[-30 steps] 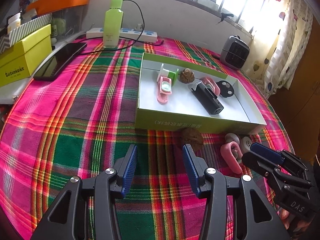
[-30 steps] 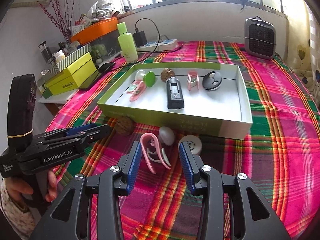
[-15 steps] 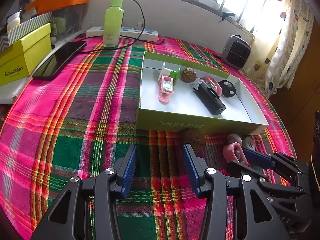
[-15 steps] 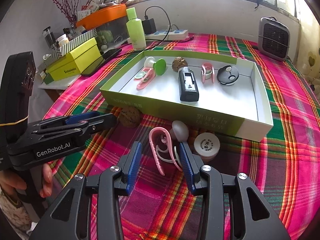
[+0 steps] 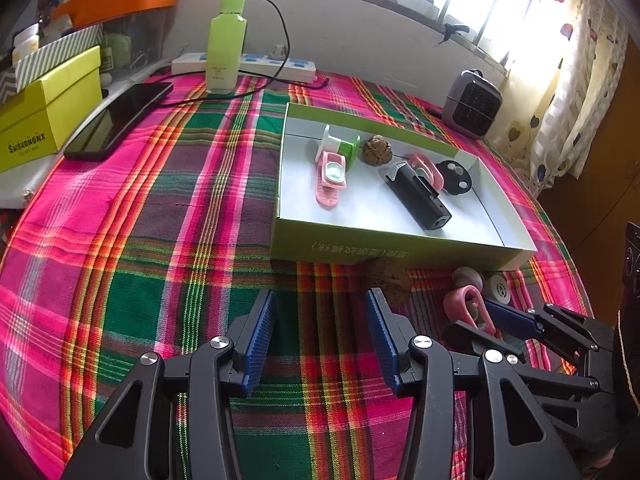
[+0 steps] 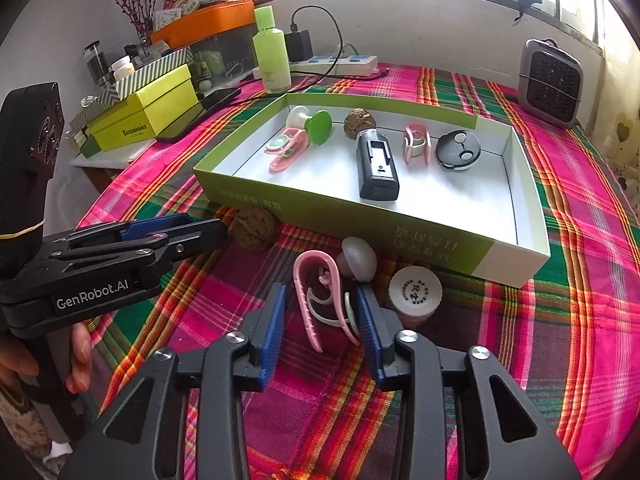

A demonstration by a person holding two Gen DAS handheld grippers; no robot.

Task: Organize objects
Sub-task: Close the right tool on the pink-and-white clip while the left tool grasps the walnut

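Pink clip: on table, just before the green tray. Right gripper, wide a second ago, now closing around it, pads not yet pressing. Pickup under way. Left gripper: half-spread, empty.

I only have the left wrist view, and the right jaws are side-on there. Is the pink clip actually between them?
Observer: Yes. The right wrist view shows the pink clip lying between the right gripper's closing jaws.
Operator: Gripped yet?
Observer: Not yet. A strip of tablecloth shows between the clip and the pad on the picture's left.
Operator: Anything crowding it?
Observer: The white cap sits close beside the other finger.
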